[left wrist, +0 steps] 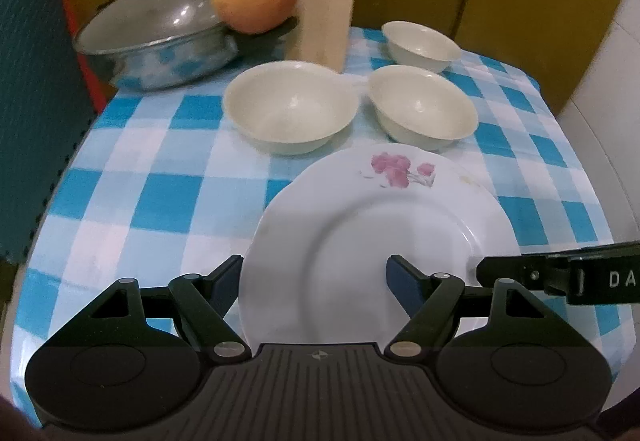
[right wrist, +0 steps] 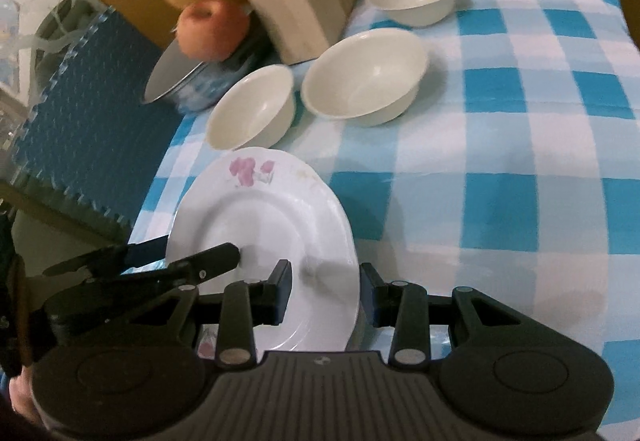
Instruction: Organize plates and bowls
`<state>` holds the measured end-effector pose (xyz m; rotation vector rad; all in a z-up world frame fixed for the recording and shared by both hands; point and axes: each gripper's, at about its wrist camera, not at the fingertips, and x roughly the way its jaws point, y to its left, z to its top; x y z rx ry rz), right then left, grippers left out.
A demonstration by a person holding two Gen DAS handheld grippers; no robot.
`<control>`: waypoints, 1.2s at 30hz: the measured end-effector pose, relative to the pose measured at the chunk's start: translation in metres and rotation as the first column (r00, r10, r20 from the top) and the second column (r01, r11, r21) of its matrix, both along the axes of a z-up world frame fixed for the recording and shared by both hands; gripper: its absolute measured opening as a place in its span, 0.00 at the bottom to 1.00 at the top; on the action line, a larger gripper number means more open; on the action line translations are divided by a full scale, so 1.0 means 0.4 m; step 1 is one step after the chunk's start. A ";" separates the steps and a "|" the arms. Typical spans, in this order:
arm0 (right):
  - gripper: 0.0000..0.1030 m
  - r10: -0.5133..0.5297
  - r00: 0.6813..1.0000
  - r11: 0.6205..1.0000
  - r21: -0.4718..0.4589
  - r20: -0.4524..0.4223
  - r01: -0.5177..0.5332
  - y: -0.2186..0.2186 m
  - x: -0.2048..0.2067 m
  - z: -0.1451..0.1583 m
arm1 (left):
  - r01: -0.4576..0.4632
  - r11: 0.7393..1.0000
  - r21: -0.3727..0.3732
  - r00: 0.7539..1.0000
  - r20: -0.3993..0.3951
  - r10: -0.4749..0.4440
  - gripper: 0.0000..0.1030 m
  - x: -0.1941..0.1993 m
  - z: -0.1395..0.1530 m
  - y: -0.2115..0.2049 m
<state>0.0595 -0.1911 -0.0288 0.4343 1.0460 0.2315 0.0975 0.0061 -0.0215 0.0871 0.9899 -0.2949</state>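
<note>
Each black hand-held gripper (left wrist: 316,277) has dark blue pads, silver rivets, ribbed body.

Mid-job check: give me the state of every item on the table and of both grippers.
plate: raised, tilted, rim between both grippers' jaws
left gripper: jaws wide astride the plate's rim, grip unclear
right gripper: shut on the plate's rim
left bowl: upright, empty
right bowl: upright, empty
far bowl: upright, empty
pot: lid on
</note>
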 end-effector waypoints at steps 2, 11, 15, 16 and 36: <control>0.31 0.018 1.000 1.000 -0.003 0.000 -0.018 0.014 0.000 -0.002 | -0.012 1.000 -0.006 1.000 -0.014 0.012 0.79 0.000 -0.002 0.014; 0.31 0.072 0.997 0.996 -0.042 -0.010 -0.072 0.039 -0.007 -0.006 | -0.028 0.999 -0.045 0.999 -0.043 0.026 0.75 -0.004 0.000 0.044; 0.32 0.086 0.996 0.994 -0.067 0.006 -0.085 0.043 -0.013 0.005 | -0.025 0.998 -0.066 1.000 0.003 0.025 0.74 -0.011 0.025 0.043; 0.32 0.091 0.996 0.993 -0.074 0.013 -0.089 0.044 -0.015 0.008 | -0.021 0.998 -0.066 1.000 0.016 0.022 0.75 -0.015 0.032 0.040; 0.32 -0.022 0.992 0.995 -0.096 0.126 0.035 -0.019 0.040 0.058 | -0.135 0.987 -0.084 0.990 0.027 0.138 0.82 0.081 0.038 0.057</control>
